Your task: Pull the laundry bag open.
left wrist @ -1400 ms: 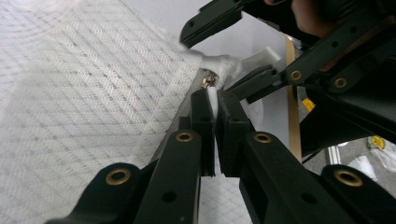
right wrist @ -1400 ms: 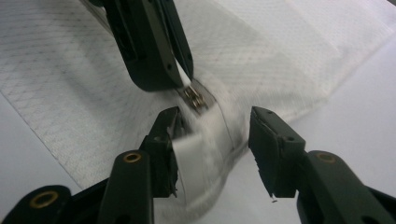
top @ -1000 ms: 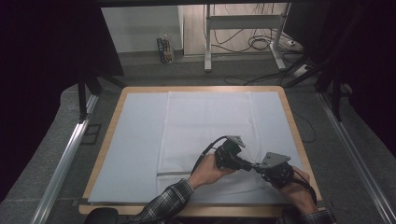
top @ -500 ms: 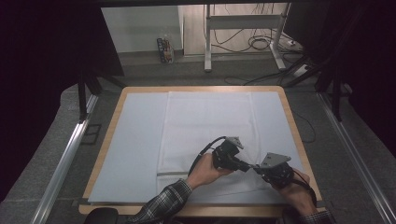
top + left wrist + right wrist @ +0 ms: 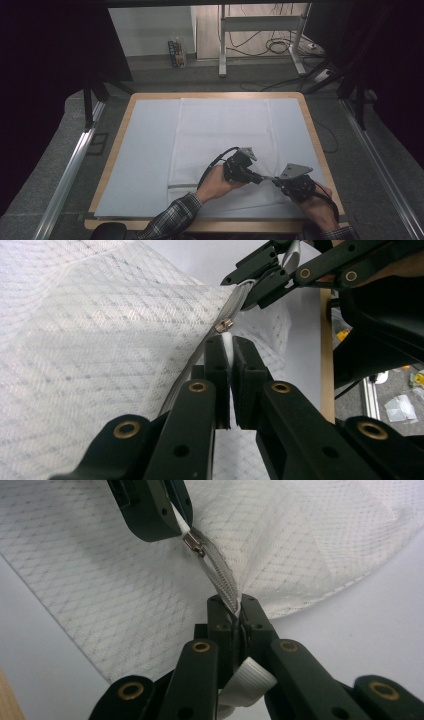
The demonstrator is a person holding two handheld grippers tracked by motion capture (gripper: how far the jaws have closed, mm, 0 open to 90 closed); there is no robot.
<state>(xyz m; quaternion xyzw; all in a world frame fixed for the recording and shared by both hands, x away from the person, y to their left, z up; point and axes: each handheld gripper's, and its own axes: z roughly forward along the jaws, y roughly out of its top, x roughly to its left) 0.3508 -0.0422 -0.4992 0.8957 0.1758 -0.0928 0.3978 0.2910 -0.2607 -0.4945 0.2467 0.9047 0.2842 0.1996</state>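
Two tongs meet near the front right corner of the worktop [image 5: 150, 100] in the high view: the left tongs [image 5: 261, 178] and the right tongs [image 5: 274, 181] almost touch over the white mesh bag [image 5: 225, 130], which lies flat in the middle. In the left gripper view, the left tongs [image 5: 227, 347] are clenched on the white pull tab [image 5: 226, 340] of the zipper slider [image 5: 223, 325]. In the right gripper view, the right tongs [image 5: 236, 611] are clenched on the zipper tape [image 5: 220, 577], just beside the slider.

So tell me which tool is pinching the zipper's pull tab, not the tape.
The left tool: its jaws clamp the white pull tab behind the metal slider. The right tool grips the zipper tape end instead.
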